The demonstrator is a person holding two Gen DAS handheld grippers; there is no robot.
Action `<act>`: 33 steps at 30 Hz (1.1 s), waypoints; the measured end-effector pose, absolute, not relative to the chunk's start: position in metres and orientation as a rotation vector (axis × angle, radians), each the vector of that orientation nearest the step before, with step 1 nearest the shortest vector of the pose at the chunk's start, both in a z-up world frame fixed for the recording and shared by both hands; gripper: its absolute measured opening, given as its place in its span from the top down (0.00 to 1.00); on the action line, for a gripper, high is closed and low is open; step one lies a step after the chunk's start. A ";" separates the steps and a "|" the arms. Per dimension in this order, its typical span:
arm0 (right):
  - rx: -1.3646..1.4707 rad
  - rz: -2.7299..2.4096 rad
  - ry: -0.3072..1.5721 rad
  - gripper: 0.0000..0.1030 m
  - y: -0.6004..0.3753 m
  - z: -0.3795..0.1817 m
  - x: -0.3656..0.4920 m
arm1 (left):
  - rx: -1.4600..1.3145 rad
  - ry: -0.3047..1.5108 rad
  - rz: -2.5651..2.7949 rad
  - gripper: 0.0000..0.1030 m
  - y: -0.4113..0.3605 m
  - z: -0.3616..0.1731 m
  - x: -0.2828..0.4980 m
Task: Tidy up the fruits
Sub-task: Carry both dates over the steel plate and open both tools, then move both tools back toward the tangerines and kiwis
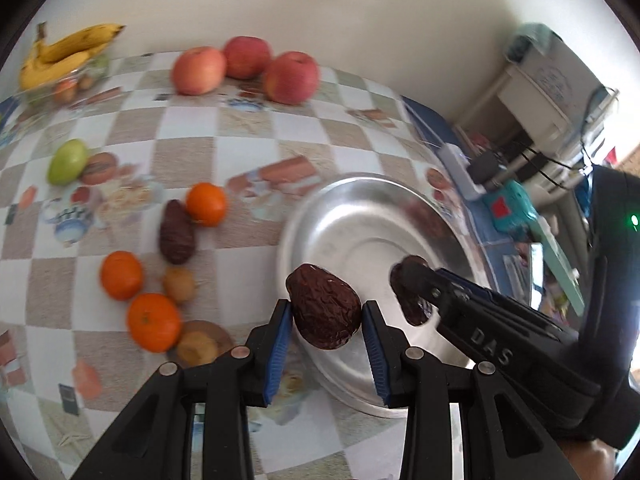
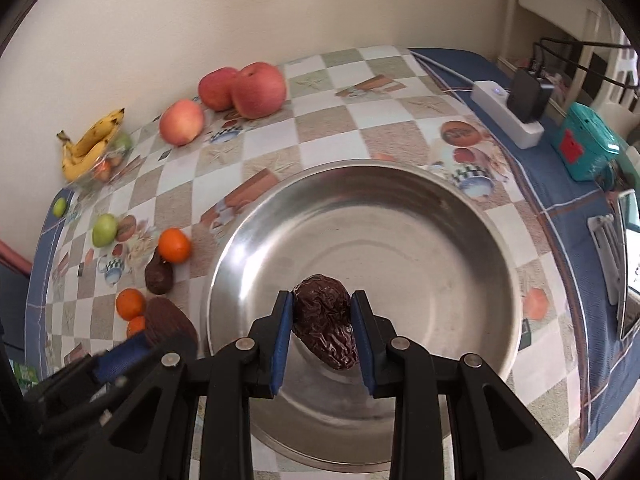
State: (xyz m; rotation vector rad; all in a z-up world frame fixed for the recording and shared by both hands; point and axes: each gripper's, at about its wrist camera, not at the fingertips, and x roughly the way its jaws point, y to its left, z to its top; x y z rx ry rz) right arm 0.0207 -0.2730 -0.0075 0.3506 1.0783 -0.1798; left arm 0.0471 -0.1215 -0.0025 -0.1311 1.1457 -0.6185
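Note:
My left gripper [image 1: 326,318] is shut on a dark wrinkled avocado [image 1: 324,308] and holds it over the near left rim of the steel bowl [image 1: 320,216]. My right gripper [image 2: 322,314] is shut on a second dark avocado [image 2: 326,320] over the inside of the steel bowl [image 2: 460,208]; it also shows in the left wrist view [image 1: 412,294]. A third avocado [image 1: 176,232] lies on the table among three oranges [image 1: 206,204] and two kiwis [image 1: 179,284].
Three red apples [image 1: 244,68] stand at the back by the wall. Bananas [image 1: 64,54] lie in a clear bowl at the far left. A green fruit [image 1: 67,162] lies left. A power strip [image 2: 506,114] and a teal box [image 2: 586,148] are right.

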 end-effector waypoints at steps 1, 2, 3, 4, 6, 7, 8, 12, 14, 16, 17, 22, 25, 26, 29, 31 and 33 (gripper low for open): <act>0.358 -0.188 1.075 0.69 -0.276 -0.007 0.019 | -0.117 1.140 -0.621 0.61 -0.125 -0.001 0.046; 0.362 -0.195 1.073 0.69 -0.278 -0.007 0.018 | -0.108 1.136 -0.625 0.57 -0.127 0.000 0.045; 0.365 -0.204 1.071 0.69 -0.280 -0.007 0.017 | -0.106 1.138 -0.625 0.53 -0.125 -0.001 0.045; 0.371 -0.213 1.071 0.69 -0.281 -0.008 0.017 | -0.109 1.144 -0.621 0.51 -0.123 -0.002 0.046; 0.387 -0.217 1.076 0.69 -0.283 -0.010 0.017 | -0.125 1.149 -0.622 0.48 -0.121 -0.002 0.047; 0.389 -0.220 1.080 0.69 -0.284 -0.011 0.017 | -0.126 1.150 -0.619 0.48 -0.119 -0.003 0.048; 0.388 -0.220 1.086 0.69 -0.284 -0.012 0.017 | -0.123 1.147 -0.610 0.48 -0.118 -0.002 0.048; 0.371 -0.221 1.089 0.69 -0.281 -0.013 0.017 | -0.107 1.152 -0.541 0.43 -0.110 -0.005 0.052; 0.359 -0.222 1.090 0.64 -0.279 -0.013 0.017 | -0.095 1.161 -0.467 0.38 -0.102 -0.009 0.057; 0.351 -0.223 1.094 0.55 -0.278 -0.014 0.017 | -0.082 1.179 -0.364 0.33 -0.090 -0.014 0.063; 0.348 -0.223 1.096 0.51 -0.277 -0.015 0.017 | -0.073 1.184 -0.316 0.27 -0.084 -0.017 0.065; 0.303 -0.205 1.101 0.37 -0.268 -0.016 0.020 | -0.041 1.188 -0.098 0.03 -0.051 -0.024 0.075; 0.280 -0.177 1.096 0.24 -0.258 -0.017 0.022 | -0.056 1.175 -0.024 0.01 -0.031 -0.023 0.080; 0.274 -0.164 1.096 0.23 -0.255 -0.017 0.023 | -0.062 1.171 0.005 0.01 -0.025 -0.023 0.081; 0.263 -0.127 1.095 0.19 -0.245 -0.019 0.024 | -0.064 1.167 0.082 0.01 -0.011 -0.024 0.085; 0.248 -0.116 1.092 0.10 -0.238 -0.020 0.025 | -0.054 1.182 0.135 0.01 -0.004 -0.025 0.088; 0.233 -0.104 1.078 0.10 -0.232 -0.020 0.025 | -0.030 1.207 0.198 0.01 0.004 -0.028 0.091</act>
